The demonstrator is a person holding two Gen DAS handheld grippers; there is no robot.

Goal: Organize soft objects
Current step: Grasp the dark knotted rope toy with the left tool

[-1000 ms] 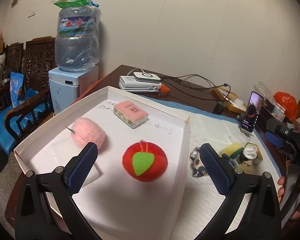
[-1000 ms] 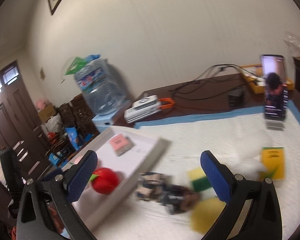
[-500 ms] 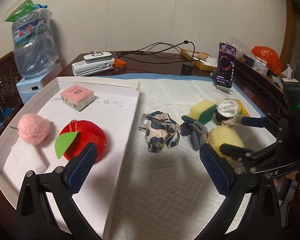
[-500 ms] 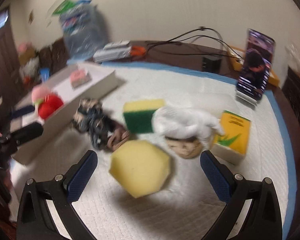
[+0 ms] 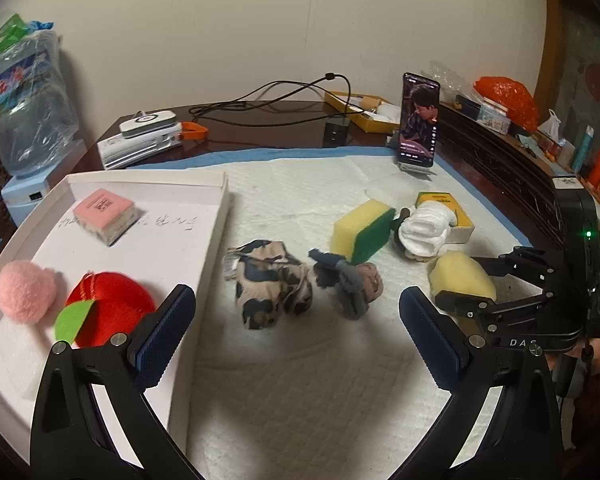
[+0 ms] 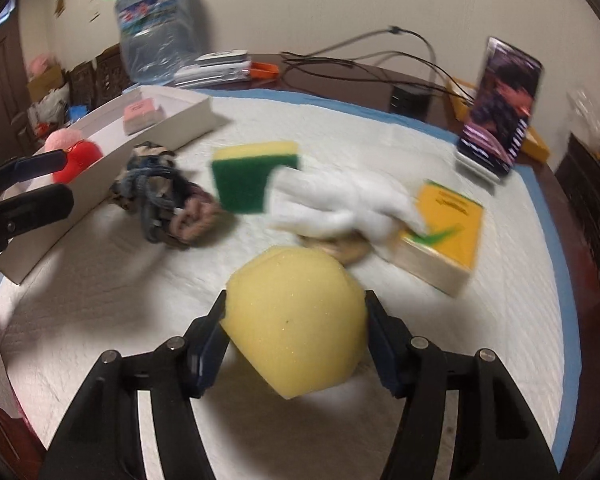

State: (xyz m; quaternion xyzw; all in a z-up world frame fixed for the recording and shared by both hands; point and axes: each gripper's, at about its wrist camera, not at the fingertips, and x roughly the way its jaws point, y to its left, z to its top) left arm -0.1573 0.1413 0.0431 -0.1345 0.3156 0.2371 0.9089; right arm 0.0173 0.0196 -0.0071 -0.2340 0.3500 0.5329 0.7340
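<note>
A: Where is the pale yellow sponge found, and how is it being taken?

B: It is seen on the white quilted mat, nearest the right gripper. The 2 pads are set on either side of it and the jaws are closing; both pads appear to be pressed against its flanks already, so it is judged to be grasped, with the squeeze not yet finished. The widest part seems to have been chosen so that the soft body is not pinched out.

A: And the left gripper?

B: Its jaws are held wide apart with nothing between them, above bare mat in front of the leopard-print cloth. That cloth is presumably lined up as its next pick.

A: Why is the white tray kept to the left?

B: It is apparently used as the collecting place: the red plush apple, the pink pom-pom and a pink block are already laid in it. The green-and-yellow scouring sponge, a grey and pink cloth bundle and a white cloth are left on the mat.
</note>
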